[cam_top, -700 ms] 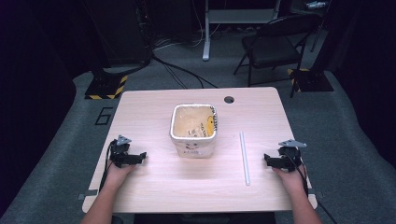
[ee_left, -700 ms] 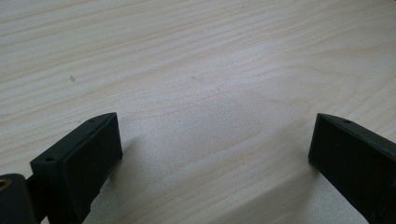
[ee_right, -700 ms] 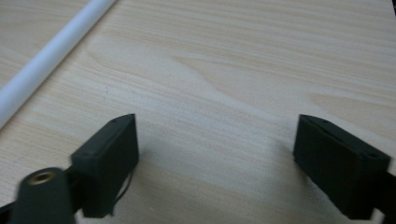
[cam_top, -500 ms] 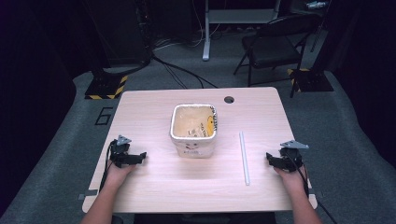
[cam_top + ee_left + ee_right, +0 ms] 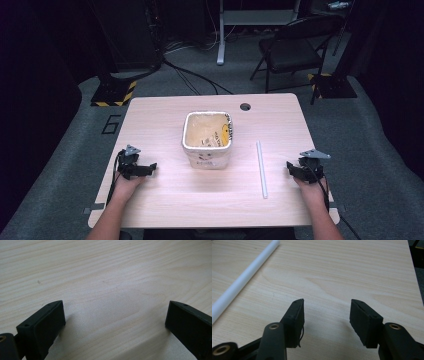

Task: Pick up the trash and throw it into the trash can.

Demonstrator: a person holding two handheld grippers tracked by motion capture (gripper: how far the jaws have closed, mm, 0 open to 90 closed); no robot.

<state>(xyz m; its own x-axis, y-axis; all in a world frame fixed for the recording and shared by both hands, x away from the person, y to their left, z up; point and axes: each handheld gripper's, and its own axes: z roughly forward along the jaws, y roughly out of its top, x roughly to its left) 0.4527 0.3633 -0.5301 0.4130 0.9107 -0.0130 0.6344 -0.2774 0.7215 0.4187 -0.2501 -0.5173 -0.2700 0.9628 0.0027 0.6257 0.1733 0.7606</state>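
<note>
White tub [image 5: 207, 140] sitting mid-table [image 5: 165, 192], its label writing too small to read, white rod [image 5: 261, 168] lying right of it, left gripper [image 5: 150, 166] gaping wide, empty, right gripper [image 5: 289, 167] resting partly open, holding nothing.

Tub [image 5: 207, 139] stood mid-surface [image 5: 165, 110], rod [image 5: 261, 169] lay to its right, your left gripper [image 5: 142, 169] sat near the left edge, your right gripper [image 5: 295, 171] just beyond the rod, chair [image 5: 295, 50] behind on the floor.
</note>
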